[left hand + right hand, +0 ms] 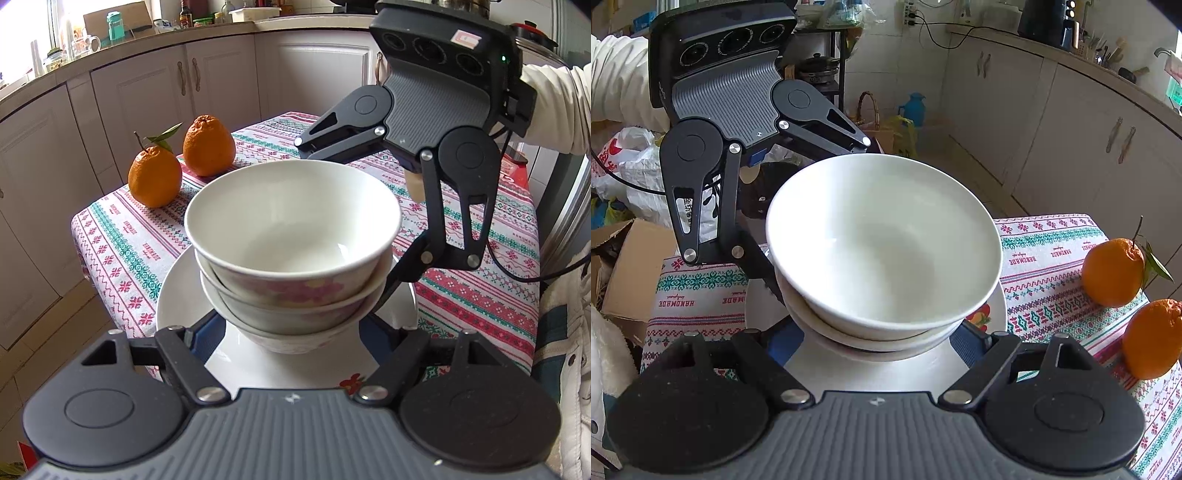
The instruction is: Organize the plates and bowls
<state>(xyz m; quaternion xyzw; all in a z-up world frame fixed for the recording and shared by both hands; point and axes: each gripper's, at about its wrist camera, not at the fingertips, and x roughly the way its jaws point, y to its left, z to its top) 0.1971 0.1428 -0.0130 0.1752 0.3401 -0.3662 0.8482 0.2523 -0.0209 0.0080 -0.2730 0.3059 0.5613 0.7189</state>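
Note:
Three white bowls with pink flower print are stacked [291, 236] on a white plate [181, 302] on the patterned tablecloth. The stack also shows in the right wrist view [882, 243], on the plate [923, 362]. My left gripper [295, 332] has its fingers spread wide on either side of the lowest bowl, fingertips hidden behind the stack. My right gripper [882, 343] straddles the stack from the opposite side in the same way. Whether the pads touch the bowls is hidden. Each gripper shows in the other's view, the right [417, 147] and the left [746, 147].
Two oranges [181, 158] sit on the tablecloth [122, 236] beside the plate; they also show in the right wrist view [1134, 295]. White kitchen cabinets [147, 96] stand behind the small table. A cardboard box and plastic bags [628, 206] lie on the floor.

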